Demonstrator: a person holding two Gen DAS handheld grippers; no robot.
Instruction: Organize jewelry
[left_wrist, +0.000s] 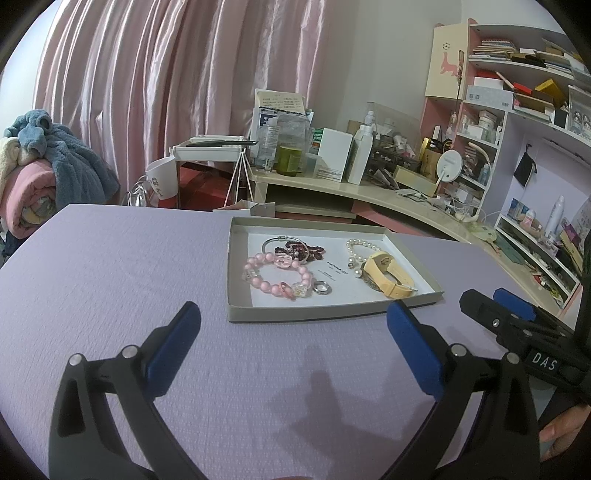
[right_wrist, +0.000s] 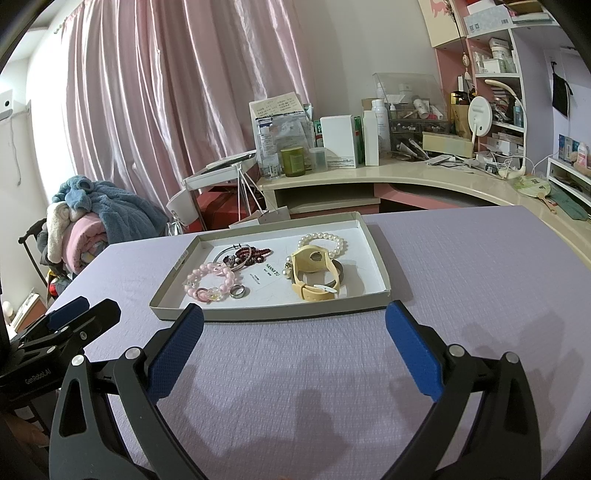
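Jewelry all lies inside tray (right_wrist: 373, 254): pink bracelet (right_wrist: 212, 282), ring (right_wrist: 237, 291), pearls (right_wrist: 325, 242), watch (right_wrist: 314, 271). Both my left gripper (left_wrist: 293, 343) and right gripper (right_wrist: 295, 343) stand wide, holding nothing. Finished or waiting for sorting, I cannot judge.

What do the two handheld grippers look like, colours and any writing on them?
Both are matte black plastic with silver pivot pins and textured blue finger pads. The right gripper carries white "DAS" lettering; the left gripper reads "GenRoboLAI", as far as legible. No cables or sleeves show.
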